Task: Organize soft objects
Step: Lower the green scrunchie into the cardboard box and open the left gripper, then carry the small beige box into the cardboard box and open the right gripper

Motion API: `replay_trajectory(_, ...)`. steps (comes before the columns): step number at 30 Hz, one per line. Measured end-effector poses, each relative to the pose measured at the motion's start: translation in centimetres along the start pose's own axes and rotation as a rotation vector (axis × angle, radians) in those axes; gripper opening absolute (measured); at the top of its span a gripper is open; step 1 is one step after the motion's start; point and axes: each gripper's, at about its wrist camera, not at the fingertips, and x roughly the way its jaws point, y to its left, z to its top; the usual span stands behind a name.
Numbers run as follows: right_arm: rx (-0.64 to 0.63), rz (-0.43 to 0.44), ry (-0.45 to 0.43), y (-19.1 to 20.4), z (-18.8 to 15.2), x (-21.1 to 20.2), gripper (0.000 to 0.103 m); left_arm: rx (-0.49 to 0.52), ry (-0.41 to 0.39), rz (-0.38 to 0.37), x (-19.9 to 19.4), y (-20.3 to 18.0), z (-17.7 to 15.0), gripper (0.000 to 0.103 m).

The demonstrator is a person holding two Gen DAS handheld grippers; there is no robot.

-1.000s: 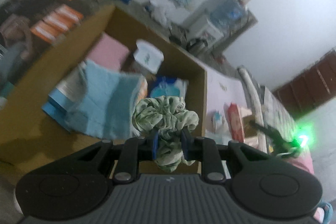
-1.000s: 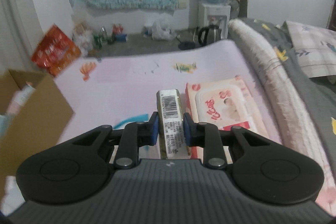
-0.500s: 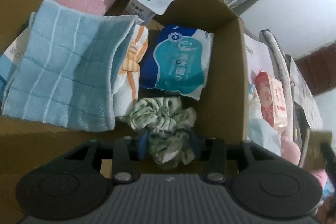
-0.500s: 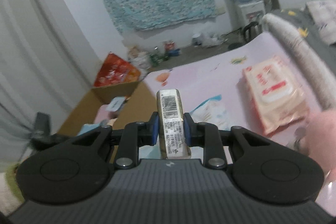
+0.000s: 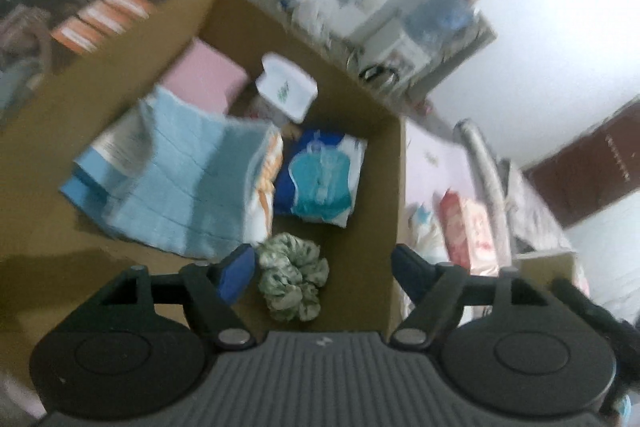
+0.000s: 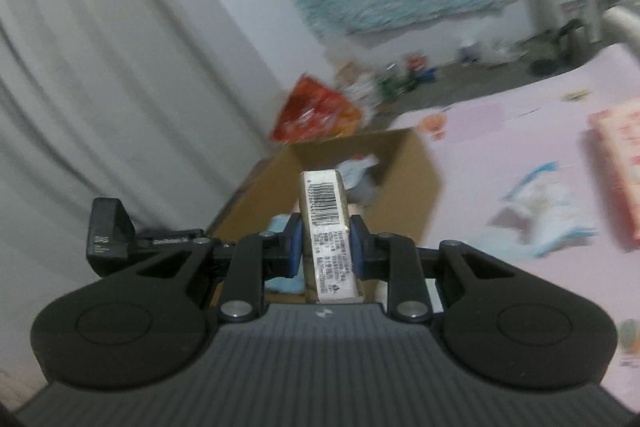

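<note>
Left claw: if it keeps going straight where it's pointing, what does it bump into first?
Probably the green scrunchie lying in the cardboard box, between the open left claw fingers. Depth is hard to judge; the box floor lies beneath.

The left gripper (image 5: 323, 269) points steeply down, and its jaws have just been opening. They now stand wide apart. The blue pads (image 5: 236, 273) touch nothing; a green scrunchie (image 5: 291, 281) lies free below, between them. The right gripper (image 6: 325, 250) points forward and slightly down. Its jaws are closed tight on a small packet (image 6: 329, 239) with a barcode, which stands upright between the two pads and sticks out above them.
</note>
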Motion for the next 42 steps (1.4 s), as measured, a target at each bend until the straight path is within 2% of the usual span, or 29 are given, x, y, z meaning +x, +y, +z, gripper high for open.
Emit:
replay_trajectory(5,-0.036,0.084,0.185,4.4,0.1,6.4,0.022,-0.020,-0.133,0.029,-5.6,2.4,-0.4,0.078)
replay_trajectory(9,-0.093,0.084,0.373,7.8,-1.4,12.8,0.022,-0.025,-0.213,0.075,-8.5,4.1,-1.4,0.078)
replay_trajectory(14,-0.154,0.043,0.576,10.2,-4.3,19.4,0.023,-0.036,-0.245,0.089,-9.9,5.6,-2.4,0.078)
replay_trajectory(18,-0.175,-0.022,0.686,9.2,-5.5,22.7,0.026,-0.048,-0.244,0.091,-10.0,6.6,-2.8,0.078)
replay_trajectory(21,-0.242,-0.131,0.707,8.9,-5.8,23.7,0.027,-0.055,-0.240,0.088,-10.1,7.3,-3.1,0.078)
replay_trajectory(23,-0.268,-0.160,0.698,8.8,-5.6,23.5,0.026,-0.057,-0.242,0.086,-10.0,7.5,-3.2,0.078)
replay_trajectory(30,-0.270,-0.168,0.613,8.8,-3.6,21.1,0.028,-0.057,-0.248,0.095,-9.9,7.9,-3.4,0.078)
replay_trajectory(34,-0.249,-0.158,0.600,8.5,-3.1,21.1,0.027,-0.064,-0.246,0.088,-9.8,7.9,-3.6,0.078)
replay_trajectory(42,-0.257,-0.091,0.655,10.1,-5.1,23.5,0.027,-0.087,-0.257,0.085,-10.1,8.1,-4.1,0.078)
